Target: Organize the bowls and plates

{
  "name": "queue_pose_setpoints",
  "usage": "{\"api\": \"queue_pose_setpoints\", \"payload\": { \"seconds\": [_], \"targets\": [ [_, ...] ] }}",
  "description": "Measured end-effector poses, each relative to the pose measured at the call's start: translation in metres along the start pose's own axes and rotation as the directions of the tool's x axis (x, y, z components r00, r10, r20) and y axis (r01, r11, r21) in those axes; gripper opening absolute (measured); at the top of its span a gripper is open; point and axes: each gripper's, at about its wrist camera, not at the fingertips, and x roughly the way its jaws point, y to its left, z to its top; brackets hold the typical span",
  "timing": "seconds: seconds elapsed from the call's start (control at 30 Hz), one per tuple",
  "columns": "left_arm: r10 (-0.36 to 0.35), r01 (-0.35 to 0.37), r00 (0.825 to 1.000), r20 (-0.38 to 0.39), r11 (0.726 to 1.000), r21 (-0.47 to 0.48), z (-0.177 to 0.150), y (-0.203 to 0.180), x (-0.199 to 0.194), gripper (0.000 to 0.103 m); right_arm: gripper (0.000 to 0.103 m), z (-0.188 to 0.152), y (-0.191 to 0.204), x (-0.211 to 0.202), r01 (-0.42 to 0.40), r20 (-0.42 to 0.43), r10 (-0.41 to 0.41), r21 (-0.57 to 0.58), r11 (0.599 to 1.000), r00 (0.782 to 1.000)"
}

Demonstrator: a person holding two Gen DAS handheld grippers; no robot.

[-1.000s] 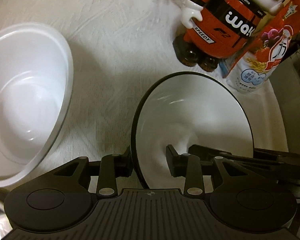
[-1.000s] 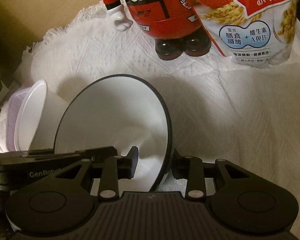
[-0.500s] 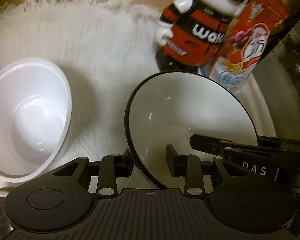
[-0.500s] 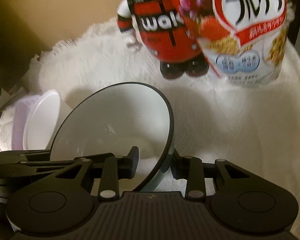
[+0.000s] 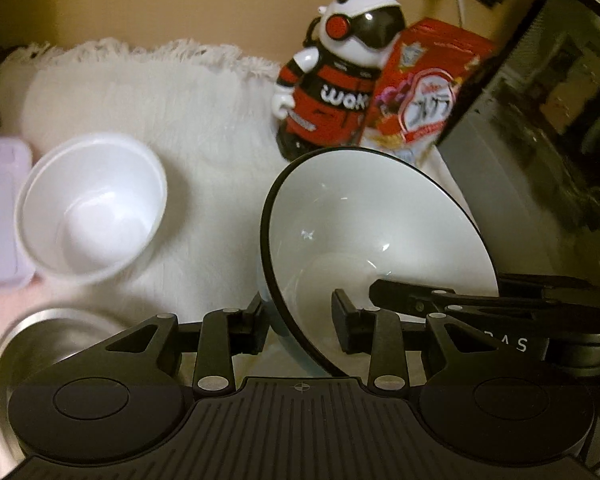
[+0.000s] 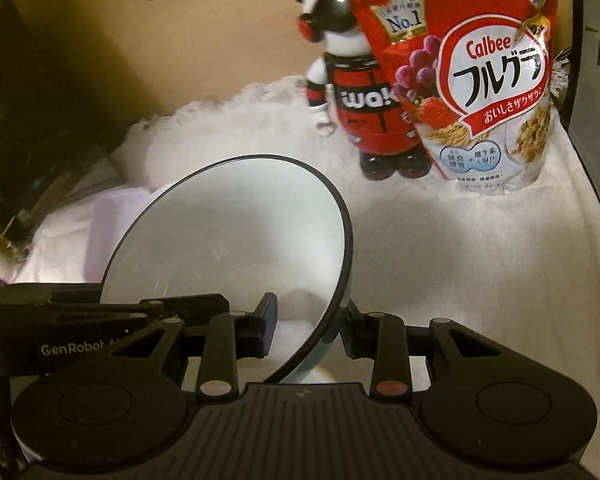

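Observation:
A white bowl with a black rim (image 5: pixel 364 220) is held between both grippers, lifted above the white cloth and tilted. My left gripper (image 5: pixel 298 316) is shut on its left rim wall. My right gripper (image 6: pixel 310 320) is shut on the opposite wall of the same bowl (image 6: pixel 236 224); its arm shows in the left wrist view at the right. A plain white bowl (image 5: pixel 92 208) sits on the cloth at the left. A steel bowl (image 5: pixel 40 344) lies at the lower left.
A red and black robot figure (image 6: pixel 364 112) and a red cereal bag (image 6: pixel 476 80) stand at the back of the cloth (image 6: pixel 460 260). A lilac container (image 5: pixel 0 212) lies at the far left. A dark appliance (image 5: pixel 540 120) stands at the right.
Both grippers have lifted the black-rimmed bowl higher and pulled back; the white bowl and the figure look smaller and farther. The steel bowl and lilac container have come into the left wrist view.

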Motion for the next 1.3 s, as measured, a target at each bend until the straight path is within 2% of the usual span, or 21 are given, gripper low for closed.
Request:
{"api": "queue_pose_setpoints", "payload": {
  "seconds": [0.23, 0.47, 0.63, 0.77, 1.3],
  "targets": [
    [0.012, -0.012, 0.998, -0.064, 1.0, 0.001, -0.041, 0.002, 0.005, 0.036, 0.034, -0.052, 0.01, -0.007, -0.004, -0.067, 0.002, -0.027, 1.0, 0.998],
    [0.009, -0.014, 0.99, -0.14, 0.999, -0.032, -0.063, 0.008, 0.022, 0.035, 0.033, -0.086, 0.002, 0.011, -0.015, -0.163, 0.02, 0.032, 0.999, 0.986],
    [0.005, -0.014, 0.989, -0.148, 0.998, -0.057, -0.065, 0.014, 0.021, 0.03, 0.032, -0.091, -0.004, 0.02, -0.035, -0.193, 0.045, 0.054, 0.998, 0.98],
    [0.002, -0.013, 0.99, -0.143, 0.997, -0.075, -0.068, 0.019, 0.013, 0.028, 0.032, -0.088, -0.002, 0.022, -0.03, -0.2, 0.034, 0.024, 0.999, 0.979],
    [0.01, -0.029, 0.985, -0.173, 0.994, -0.108, -0.063, 0.019, 0.012, 0.03, 0.033, -0.08, 0.002, 0.026, -0.016, -0.238, 0.015, -0.003, 1.0, 0.971]
  ]
}}
